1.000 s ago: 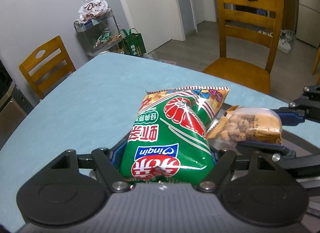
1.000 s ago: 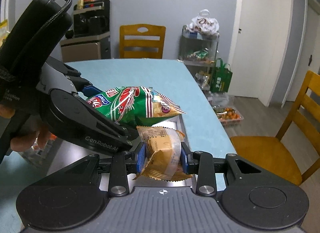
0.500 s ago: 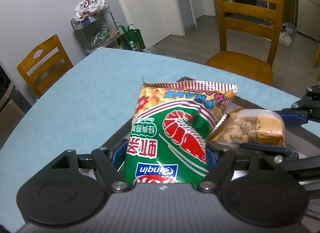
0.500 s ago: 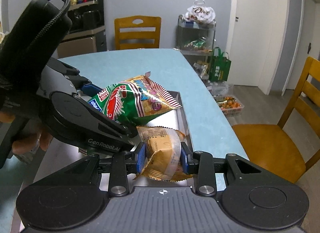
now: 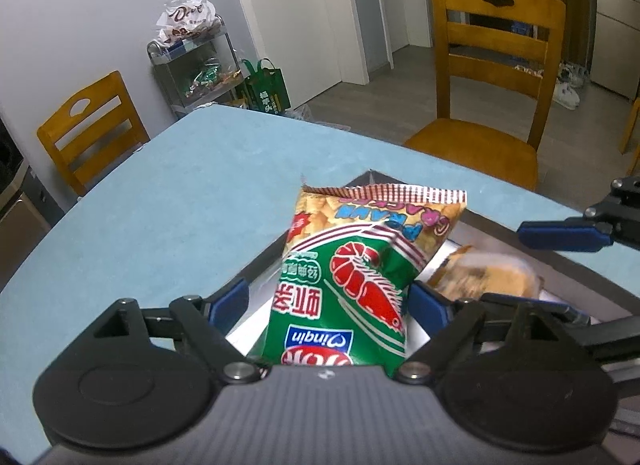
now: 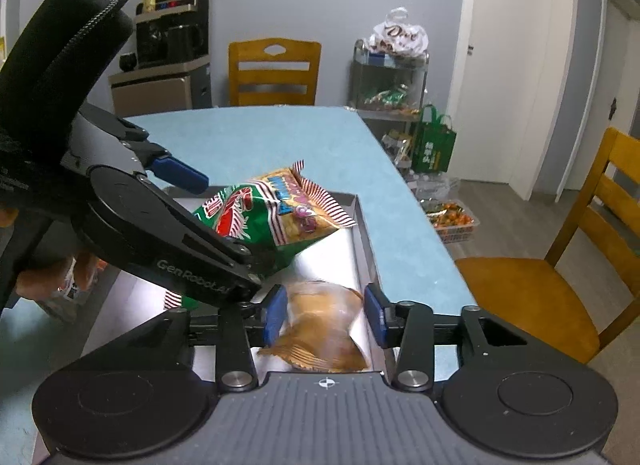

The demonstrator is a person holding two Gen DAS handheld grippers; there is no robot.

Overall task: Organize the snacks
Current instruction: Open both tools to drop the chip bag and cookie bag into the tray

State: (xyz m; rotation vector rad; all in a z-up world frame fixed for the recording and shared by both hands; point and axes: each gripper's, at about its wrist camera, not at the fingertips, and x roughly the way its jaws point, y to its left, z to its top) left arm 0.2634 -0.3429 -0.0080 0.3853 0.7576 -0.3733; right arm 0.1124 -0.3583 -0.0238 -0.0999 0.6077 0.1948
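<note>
The left gripper [image 5: 327,301] had just been spreading around the green prawn-cracker bag [image 5: 352,285], pads clear. The right gripper [image 6: 323,315] likewise loosened around the blurred orange snack packet [image 6: 320,325]. Both lay in the grey tray [image 6: 362,225] near the blue tabletop's [image 5: 160,205] edge; only the right view showed a person's fingers [image 6: 28,281].

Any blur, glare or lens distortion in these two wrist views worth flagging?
Left wrist view: the small brown snack packet is motion-smeared while the green prawn cracker bag stays sharp; fisheye bends the table edge. Right wrist view: the same packet is blurred, and the metal tray floor glares white.
</note>
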